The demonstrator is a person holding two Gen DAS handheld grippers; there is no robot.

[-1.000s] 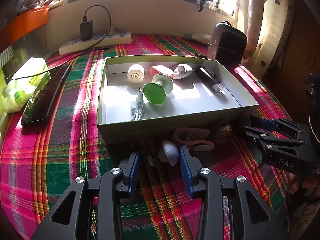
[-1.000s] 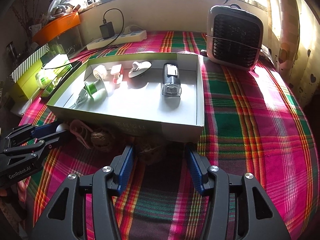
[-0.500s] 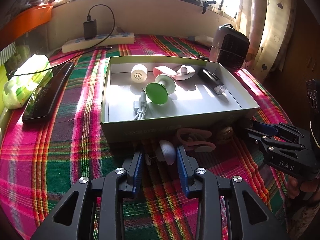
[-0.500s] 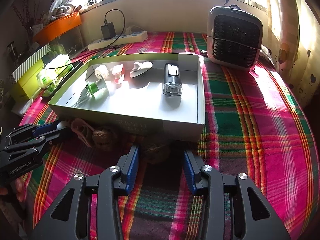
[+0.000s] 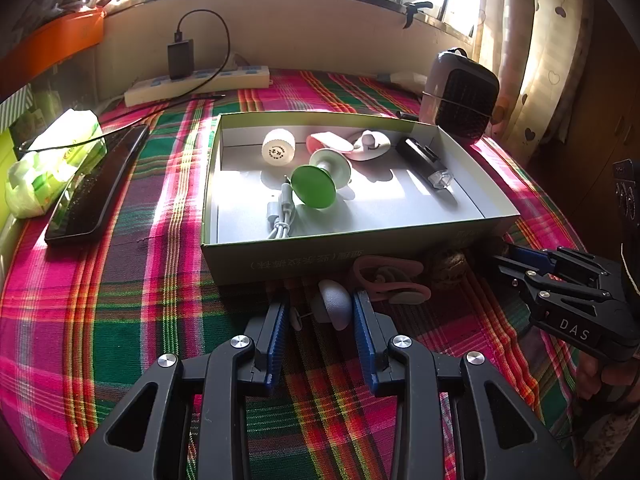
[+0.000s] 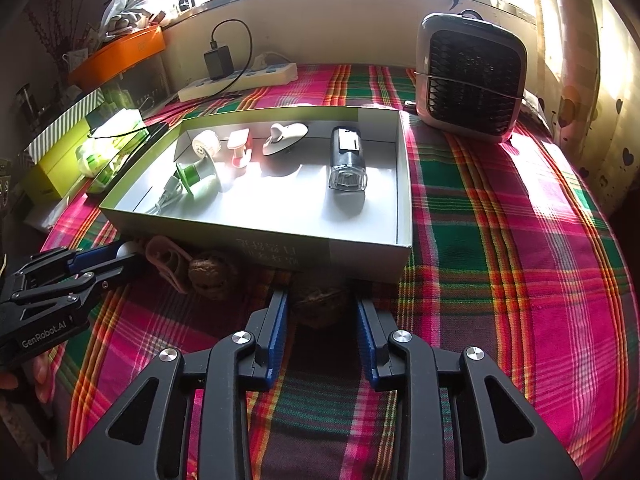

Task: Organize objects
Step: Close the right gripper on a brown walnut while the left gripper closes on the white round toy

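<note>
1. The left gripper [image 5: 320, 314] is low on the pink-and-green plaid tablecloth [image 5: 120, 312], jaws spread around a small white egg-shaped gadget [image 5: 334, 304]; the right blue pad looks to touch it, the left one stands apart — not yet a pinch.
2. The right gripper [image 6: 320, 312] likewise brackets a brown wrinkled walnut [image 6: 318, 306], jaws open with gaps on both sides.
3. Both items lie at 12 o'clock from their grippers, just beside the near wall of the shallow green-edged cardboard box [image 5: 344, 258], probably so each needs only a short lift over the wall.
4. Between the grippers lie a pink looped clip [image 5: 394, 280] and a second walnut [image 6: 212, 274], still outside the box.
5. Inside it are a green-and-white spool [image 5: 316, 184], a white cable [image 5: 282, 216] and a black flashlight [image 6: 346, 160] — the sorted pieces, so the task seems past halfway.
</note>
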